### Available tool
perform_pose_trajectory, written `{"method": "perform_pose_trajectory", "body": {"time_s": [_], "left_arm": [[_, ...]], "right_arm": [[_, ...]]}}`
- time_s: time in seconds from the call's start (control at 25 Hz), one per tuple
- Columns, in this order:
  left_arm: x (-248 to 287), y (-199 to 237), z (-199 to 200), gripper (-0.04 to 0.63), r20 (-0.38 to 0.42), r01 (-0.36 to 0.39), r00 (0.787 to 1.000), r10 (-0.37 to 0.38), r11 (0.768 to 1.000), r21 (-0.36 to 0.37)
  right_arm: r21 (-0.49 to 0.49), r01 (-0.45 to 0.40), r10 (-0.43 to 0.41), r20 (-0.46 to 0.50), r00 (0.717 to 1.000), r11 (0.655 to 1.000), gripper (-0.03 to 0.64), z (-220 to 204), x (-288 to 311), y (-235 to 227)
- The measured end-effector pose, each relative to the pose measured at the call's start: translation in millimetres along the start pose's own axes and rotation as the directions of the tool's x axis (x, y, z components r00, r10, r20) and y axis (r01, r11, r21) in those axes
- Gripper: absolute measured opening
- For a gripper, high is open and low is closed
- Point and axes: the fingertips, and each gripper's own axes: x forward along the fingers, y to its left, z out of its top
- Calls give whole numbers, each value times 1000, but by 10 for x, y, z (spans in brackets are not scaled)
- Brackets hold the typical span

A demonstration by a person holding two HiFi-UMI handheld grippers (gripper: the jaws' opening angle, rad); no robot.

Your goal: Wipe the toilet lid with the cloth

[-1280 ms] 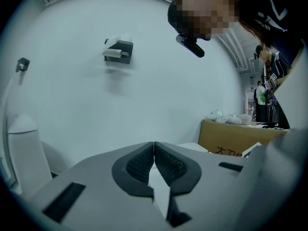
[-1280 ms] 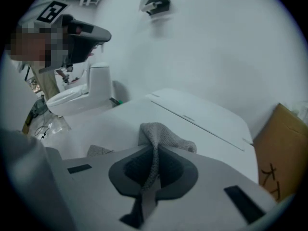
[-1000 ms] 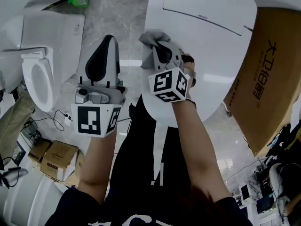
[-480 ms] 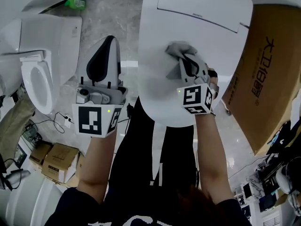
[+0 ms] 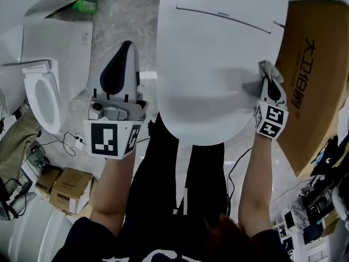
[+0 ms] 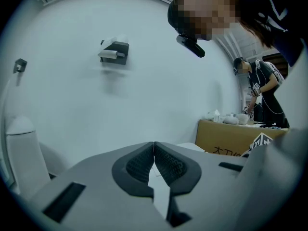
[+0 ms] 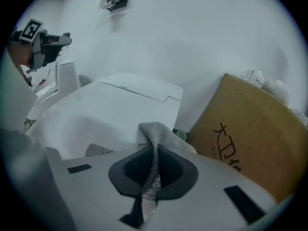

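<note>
A white toilet lid (image 5: 212,59) lies shut in the upper middle of the head view and shows again as a pale slab, the toilet lid (image 7: 110,114), in the right gripper view. My right gripper (image 5: 269,83) is at the lid's right edge, shut on a grey cloth (image 5: 260,79) that rests on the lid; the cloth (image 7: 156,138) runs pinched between the jaws of the right gripper (image 7: 154,170). My left gripper (image 5: 126,51) is held over the floor left of the lid, shut and empty, and the left gripper (image 6: 154,160) has its pads together.
A brown cardboard box (image 5: 308,75) stands right beside the lid, close to my right gripper. A second toilet (image 5: 43,86) with its seat open is at the left. Small boxes (image 5: 65,184) and cables lie on the floor at lower left. A green item (image 5: 85,5) sits by the wall.
My right gripper has dragged the cloth across the lid from its upper left to its right edge. The left gripper has stayed where it was.
</note>
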Motion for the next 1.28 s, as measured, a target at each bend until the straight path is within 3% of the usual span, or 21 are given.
{"method": "perform_pose_trajectory", "body": {"time_s": [0.12, 0.24, 0.48, 0.68, 0.92, 1.16, 1.28], "left_arm": [[-12, 1, -10, 21, 0, 1, 1000, -1, 1000, -2], [-20, 26, -24, 21, 3, -5, 1000, 5, 1000, -6], [-42, 47, -21, 21, 6, -12, 1000, 12, 1000, -8], [-75, 101, -44, 21, 0, -22, 1000, 22, 1000, -7], [-101, 176, -59, 21, 0, -31, 1000, 31, 999, -9], [-105, 182, -51, 21, 0, -26, 1000, 26, 1000, -5], [-93, 168, -41, 21, -1, -22, 1000, 22, 1000, -2]], "right_arm": [[22, 31, -31, -17, 999, 999, 24, -41, -28, 13], [-23, 13, -14, -19, 1000, 1000, 23, 21, -27, 226], [-172, -152, 159, 25, 987, 973, 23, 493, 53, 1230], [-271, -297, 325, 61, 944, 915, 25, 935, 151, 2224], [-383, -446, 497, 41, 867, 809, 25, 1183, 96, 3216], [-442, -502, 561, 2, 828, 743, 25, 1031, -46, 3353], [-417, -487, 540, 9, 842, 767, 25, 921, -66, 3083]]}}
